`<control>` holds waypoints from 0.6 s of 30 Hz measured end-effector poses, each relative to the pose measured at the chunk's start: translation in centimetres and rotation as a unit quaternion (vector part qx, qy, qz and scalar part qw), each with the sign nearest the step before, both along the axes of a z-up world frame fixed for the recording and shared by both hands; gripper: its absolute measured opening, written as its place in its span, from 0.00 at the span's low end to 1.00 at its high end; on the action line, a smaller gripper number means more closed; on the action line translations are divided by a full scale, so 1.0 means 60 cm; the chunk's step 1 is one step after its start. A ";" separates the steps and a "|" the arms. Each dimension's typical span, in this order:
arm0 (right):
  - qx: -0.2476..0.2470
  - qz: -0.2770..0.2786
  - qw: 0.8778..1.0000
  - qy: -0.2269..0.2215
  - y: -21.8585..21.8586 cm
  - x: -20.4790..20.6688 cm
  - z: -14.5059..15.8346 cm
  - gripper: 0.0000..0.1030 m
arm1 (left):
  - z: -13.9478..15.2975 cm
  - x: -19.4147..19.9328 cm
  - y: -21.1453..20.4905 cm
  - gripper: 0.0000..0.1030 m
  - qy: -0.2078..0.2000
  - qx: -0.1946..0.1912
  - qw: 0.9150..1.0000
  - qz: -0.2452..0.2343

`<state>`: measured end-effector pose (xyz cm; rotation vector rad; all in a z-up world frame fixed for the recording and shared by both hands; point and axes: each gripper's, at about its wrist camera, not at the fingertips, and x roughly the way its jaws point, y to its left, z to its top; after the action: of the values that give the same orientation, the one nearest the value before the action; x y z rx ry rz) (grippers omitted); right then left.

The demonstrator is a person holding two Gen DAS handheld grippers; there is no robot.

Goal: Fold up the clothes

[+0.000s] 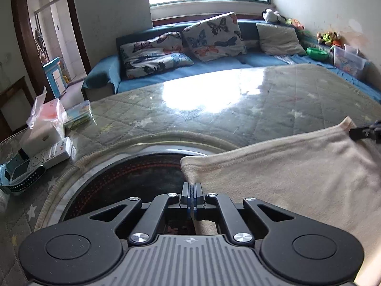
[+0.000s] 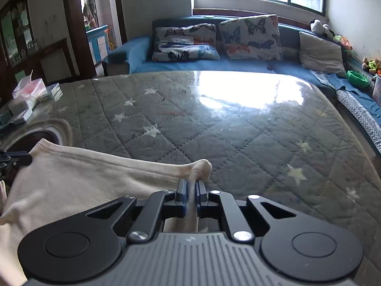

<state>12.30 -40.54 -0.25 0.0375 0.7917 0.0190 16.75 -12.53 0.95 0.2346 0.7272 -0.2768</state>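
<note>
The right tool (image 2: 190, 188) is closed tight on a bunched corner of the soft cream cloth (image 2: 78, 178). The cloth stretches away to the left, where the black tip of the left tool (image 2: 17, 159) pinches its other corner. Under it lies the grey quilted desk cover with pale stars (image 2: 238, 131), shiny from the window light. At the far left of the desk sits a tissue pack in clear plastic (image 2: 29, 90). Far behind is a blue sofa (image 2: 250, 65) with butterfly pillows (image 2: 250, 38).
</note>
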 end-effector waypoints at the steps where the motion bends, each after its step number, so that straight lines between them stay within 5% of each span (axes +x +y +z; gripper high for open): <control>1: -0.003 0.001 1.000 -0.003 0.002 -0.002 0.003 0.11 | -0.002 0.000 -0.001 0.03 0.001 0.002 1.000 -0.001; 9: -0.013 0.087 0.996 -0.029 0.045 -0.111 0.071 0.13 | 0.019 -0.022 -0.005 0.07 -0.004 -0.010 1.000 -0.005; 18: 0.013 0.238 0.971 0.009 0.150 -0.248 0.085 0.13 | 0.030 -0.057 -0.031 0.07 -0.008 -0.009 0.999 -0.038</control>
<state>-2.56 -31.51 4.85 -0.1285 0.8027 0.4853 13.32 -14.37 2.77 0.2465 0.7005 -0.3533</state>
